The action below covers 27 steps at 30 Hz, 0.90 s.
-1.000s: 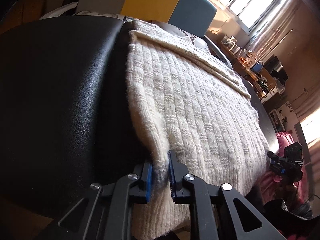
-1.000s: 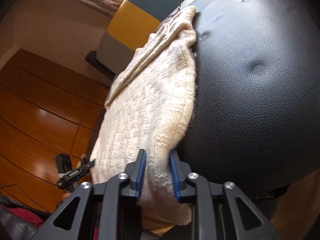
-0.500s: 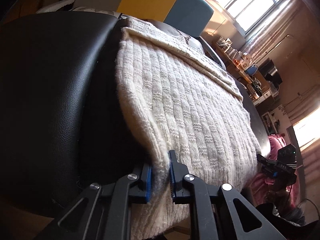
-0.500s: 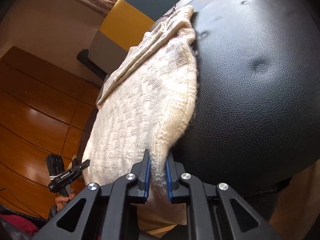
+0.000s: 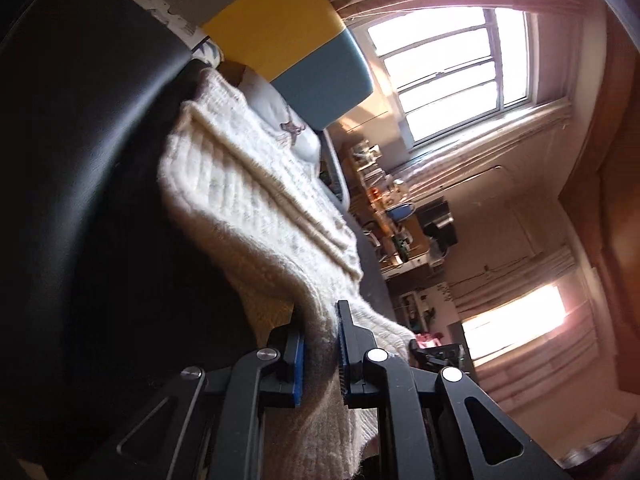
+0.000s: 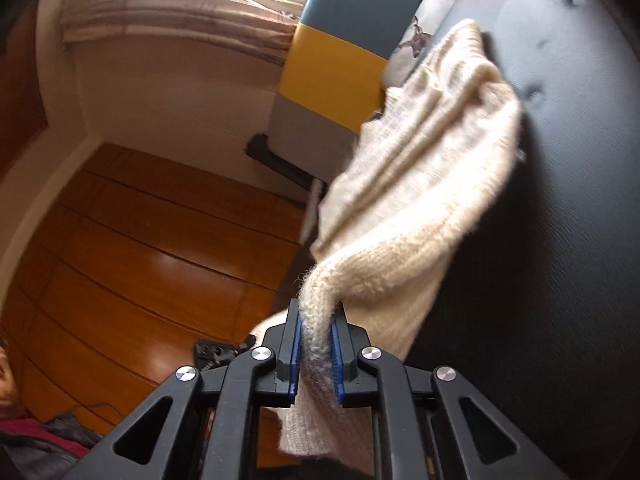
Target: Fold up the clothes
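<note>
A cream knitted sweater [image 5: 248, 200] lies partly on a black leather surface [image 5: 80, 200], its near edge lifted off it. My left gripper [image 5: 320, 336] is shut on one near corner of the sweater, the cloth bunched between the blue pads. In the right wrist view the same sweater [image 6: 424, 184] rises off the black leather surface [image 6: 560, 200] in a sagging fold. My right gripper [image 6: 315, 332] is shut on the other near corner. The far end of the sweater still rests on the leather.
A yellow and teal cushioned chair back [image 5: 296, 40] stands past the far end, with a grey printed pillow [image 5: 280, 120] by it. Wooden floor [image 6: 140, 240] lies to the left. A cluttered desk [image 5: 400, 220] sits under the window. A person's sleeve [image 6: 36, 440] shows low left.
Both grippers have lifted and tilted upward, pulling the sweater's near edge off the leather. The cloth now hangs in a raised fold instead of lying flat.
</note>
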### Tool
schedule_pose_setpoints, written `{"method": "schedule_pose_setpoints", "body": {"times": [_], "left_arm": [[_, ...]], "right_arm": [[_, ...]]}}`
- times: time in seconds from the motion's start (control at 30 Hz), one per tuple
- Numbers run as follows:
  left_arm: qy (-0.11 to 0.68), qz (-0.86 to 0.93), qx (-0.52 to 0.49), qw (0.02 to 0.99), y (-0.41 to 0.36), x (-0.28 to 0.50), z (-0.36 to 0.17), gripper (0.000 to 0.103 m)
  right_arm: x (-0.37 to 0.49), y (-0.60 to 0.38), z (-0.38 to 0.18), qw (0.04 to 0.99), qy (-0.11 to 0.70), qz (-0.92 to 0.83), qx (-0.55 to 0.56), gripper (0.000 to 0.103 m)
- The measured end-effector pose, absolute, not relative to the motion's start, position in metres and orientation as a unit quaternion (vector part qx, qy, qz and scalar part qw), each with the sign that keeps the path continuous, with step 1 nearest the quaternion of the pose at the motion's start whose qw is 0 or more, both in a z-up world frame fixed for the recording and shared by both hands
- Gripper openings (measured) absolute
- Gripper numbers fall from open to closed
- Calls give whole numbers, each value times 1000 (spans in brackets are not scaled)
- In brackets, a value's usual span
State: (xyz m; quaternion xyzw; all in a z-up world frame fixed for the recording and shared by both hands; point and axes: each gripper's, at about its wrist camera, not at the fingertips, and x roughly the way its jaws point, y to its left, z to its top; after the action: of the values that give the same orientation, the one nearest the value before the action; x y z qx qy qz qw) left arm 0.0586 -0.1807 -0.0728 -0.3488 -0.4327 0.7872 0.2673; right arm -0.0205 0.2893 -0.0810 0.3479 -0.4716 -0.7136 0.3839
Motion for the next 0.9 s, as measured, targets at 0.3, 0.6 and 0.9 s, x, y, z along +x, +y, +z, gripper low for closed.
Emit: {"method": "schedule_pose_setpoints", "body": {"times": [0.3, 0.6, 0.9], "left_arm": [[-463, 787, -294, 283, -193, -49, -34, 9], [-500, 779, -319, 202, -207, -196, -73, 8], [-513, 766, -359, 147, -220, -238, -128, 7]], "right_arm": [[-118, 281, -59, 368, -500, -718, 314, 11], [-235, 304, -95, 225, -547, -725, 353, 11], [-255, 307, -111, 213, -559, -706, 379, 12]]}}
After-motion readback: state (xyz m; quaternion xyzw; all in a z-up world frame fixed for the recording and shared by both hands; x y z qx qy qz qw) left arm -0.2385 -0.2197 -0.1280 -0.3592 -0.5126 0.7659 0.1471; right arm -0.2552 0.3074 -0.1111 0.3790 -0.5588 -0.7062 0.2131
